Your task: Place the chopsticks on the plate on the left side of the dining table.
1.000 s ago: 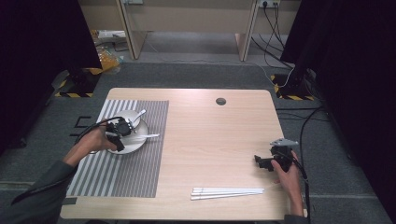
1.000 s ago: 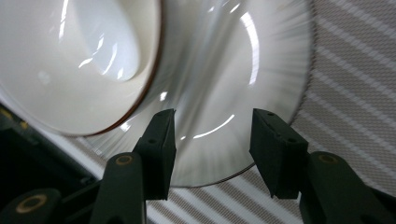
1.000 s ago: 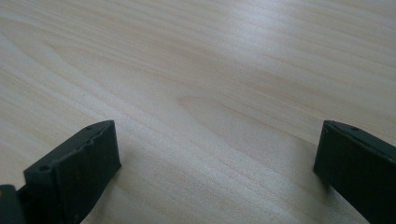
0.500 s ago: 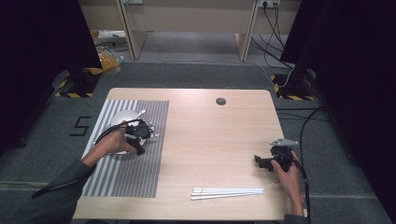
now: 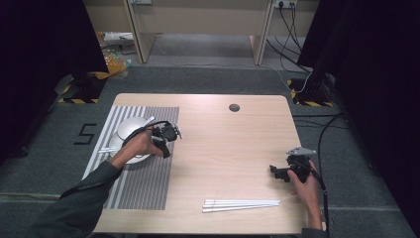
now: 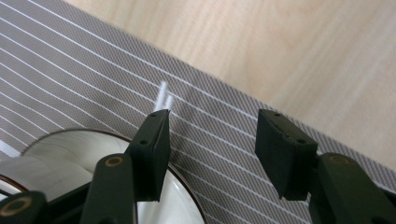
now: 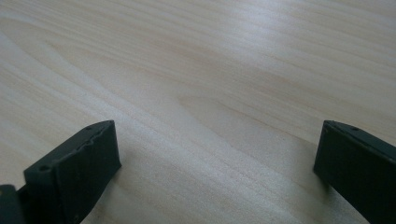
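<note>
The wooden table carries a striped placemat at its left. On it sit a white plate and bowl; the left gripper hovers beside them — jaws apart, having just opened, nothing between. The right gripper rests open near white chopsticks, which lie left-to-right.

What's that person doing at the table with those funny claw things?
A person holds a claw-like gripper in each hand. The left gripper is over the striped placemat, right beside the white bowl and plate, with its jaws open and nothing between them. The right gripper rests on the bare wooden table, jaws wide open and empty. White chopsticks lie near the front edge, untouched.
</note>
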The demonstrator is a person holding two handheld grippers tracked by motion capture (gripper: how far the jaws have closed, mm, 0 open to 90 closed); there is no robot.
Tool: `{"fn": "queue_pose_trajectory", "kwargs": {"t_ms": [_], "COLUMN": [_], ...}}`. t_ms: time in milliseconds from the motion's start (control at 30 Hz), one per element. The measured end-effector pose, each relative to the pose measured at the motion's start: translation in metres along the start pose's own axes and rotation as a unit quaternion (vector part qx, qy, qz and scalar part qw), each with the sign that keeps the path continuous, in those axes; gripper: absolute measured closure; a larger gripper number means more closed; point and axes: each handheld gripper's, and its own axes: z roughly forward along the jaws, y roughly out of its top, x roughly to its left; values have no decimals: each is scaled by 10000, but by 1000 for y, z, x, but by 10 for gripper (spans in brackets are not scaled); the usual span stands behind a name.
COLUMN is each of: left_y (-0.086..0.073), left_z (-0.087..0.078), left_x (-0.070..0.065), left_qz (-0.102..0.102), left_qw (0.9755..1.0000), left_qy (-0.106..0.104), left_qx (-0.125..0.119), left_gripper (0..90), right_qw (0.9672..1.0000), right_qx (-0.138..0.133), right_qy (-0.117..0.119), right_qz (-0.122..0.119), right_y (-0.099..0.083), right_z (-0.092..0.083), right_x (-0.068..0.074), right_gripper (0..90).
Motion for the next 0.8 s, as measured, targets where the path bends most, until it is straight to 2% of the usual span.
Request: {"fn": "queue_pose_trajectory", "kwargs": {"t_ms": [467, 767, 800], "left_y": [30, 34, 33], "left_z": [9, 17, 20], "left_x": [18, 29, 33], "left_qz": [-252, -419, -487], "left_qw": [9996, 9990, 9987], "left_qy": [88, 173, 138], "left_qx": [-33, 27, 48], "left_gripper": [453, 455, 455], "right_qw": [10000, 10000, 10000], "right_qx": [0, -2, -1], "right_qy": [7, 8, 9], "right_qz": [-2, -9, -9], "right_y": [0, 0, 0], "right_z": [0, 0, 0], "right_x": [0, 0, 0], "right_gripper": [2, 2, 2]}}
